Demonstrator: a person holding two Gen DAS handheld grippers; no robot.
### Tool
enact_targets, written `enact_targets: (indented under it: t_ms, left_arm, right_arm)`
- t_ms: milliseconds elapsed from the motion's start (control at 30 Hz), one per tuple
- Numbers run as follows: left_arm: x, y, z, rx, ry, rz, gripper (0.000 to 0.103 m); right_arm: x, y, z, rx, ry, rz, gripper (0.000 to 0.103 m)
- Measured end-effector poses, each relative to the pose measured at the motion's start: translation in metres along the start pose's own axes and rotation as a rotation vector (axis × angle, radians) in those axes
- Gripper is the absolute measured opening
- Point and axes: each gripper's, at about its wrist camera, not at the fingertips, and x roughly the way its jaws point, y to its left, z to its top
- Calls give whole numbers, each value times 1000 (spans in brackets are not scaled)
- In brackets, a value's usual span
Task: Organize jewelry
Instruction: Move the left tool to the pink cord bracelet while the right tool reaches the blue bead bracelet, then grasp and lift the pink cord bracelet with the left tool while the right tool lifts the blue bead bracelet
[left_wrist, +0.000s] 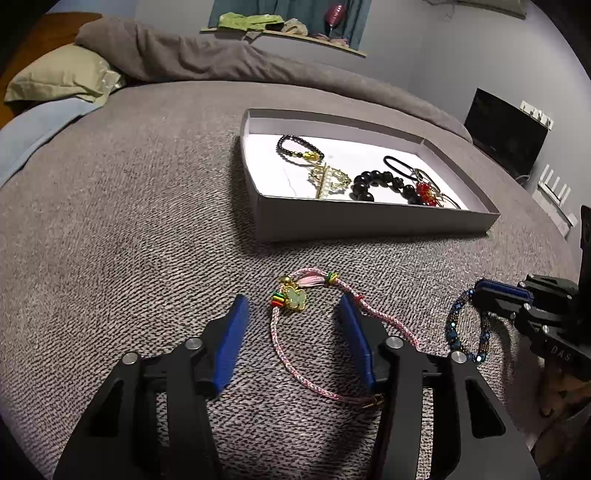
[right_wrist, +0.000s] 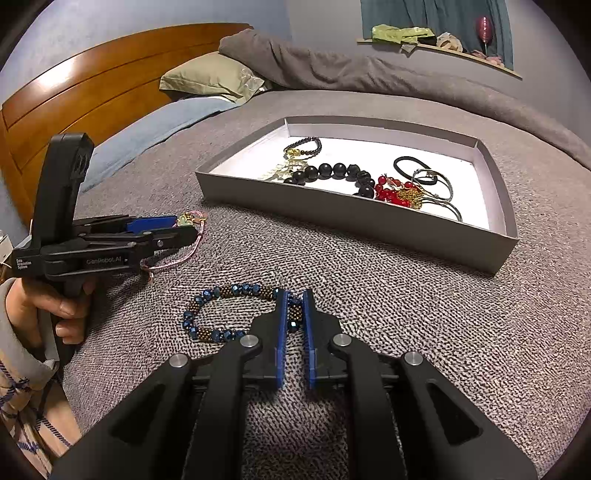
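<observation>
A pink cord bracelet (left_wrist: 280, 343) with a green clover charm lies on the grey bedspread between my left gripper's (left_wrist: 293, 304) open blue fingers; its right side passes under the right finger (left_wrist: 354, 332). A blue and bronze beaded bracelet (right_wrist: 221, 310) lies to the right; it also shows in the left wrist view (left_wrist: 456, 325). My right gripper (right_wrist: 294, 297) is shut on its right end. A grey shallow box (left_wrist: 369, 221) (right_wrist: 351, 214) farther back holds black bead bracelets, a gold piece, red beads and hair ties.
The grey blanket (left_wrist: 129, 221) covers the bed. A green pillow (right_wrist: 214, 77) and wooden headboard (right_wrist: 92, 85) are at the far left. A dark screen (left_wrist: 506, 133) stands by the wall on the right.
</observation>
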Motion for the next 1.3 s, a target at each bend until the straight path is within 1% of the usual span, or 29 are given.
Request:
enact_targets:
  t_ms: [67, 133, 233, 300, 400, 433, 467, 500, 567, 600, 633, 833, 933, 1067, 1300]
  left_arm:
    - [-1, 1, 0, -8, -3, -4, 50]
    - [-2, 0, -1, -9, -3, -3, 50]
    - [-2, -1, -2, -5, 3, 3, 50]
    - [1, -1, -2, -2, 13, 10, 50]
    - [3, -1, -1, -7, 18, 14, 45]
    - [3, 0, 0, -11, 18, 14, 41]
    - [4, 0, 0, -16, 19, 9, 34]
    - [4, 0, 0, -17, 18, 4, 30]
    - [5, -3, 0, -9, 18, 0, 9]
    - [4, -5, 0, -2, 14, 0, 8]
    - [2, -7, 0, 7, 6, 5, 8]
    - [-12, -15, 2, 17, -46, -22, 8]
    - [-19, -19, 5, 18, -68, -43, 8]
    - [-30, -25, 13, 20, -102, -64, 8]
    - [-53, -37, 32, 56, -161, -86, 8]
  right_arm:
    - [0, 1, -1, -6, 5, 4, 13]
    - [-1, 2, -2, -12, 15, 14, 20]
    - [-1, 2, -5, -23, 23, 10, 24]
    - [2, -1, -5, -13, 32, 19, 25]
    - [8, 0, -3, -5, 43, 27, 28]
    - [10, 0, -2, -5, 44, 26, 28]
    - [12, 2, -1, -13, 47, 22, 28]
    - [14, 5, 0, -21, 49, 20, 28]
    - [16, 7, 1, -28, 46, 21, 21]
    - [16, 7, 2, -27, 43, 29, 9]
    - [16, 7, 2, -24, 43, 33, 7]
    - [5, 5, 4, -13, 6, 46, 7]
    - [-8, 4, 9, -7, -28, 55, 7]
    - [-23, 1, 17, -2, -66, 57, 7]
    - [-44, -7, 29, 26, -116, 72, 7]
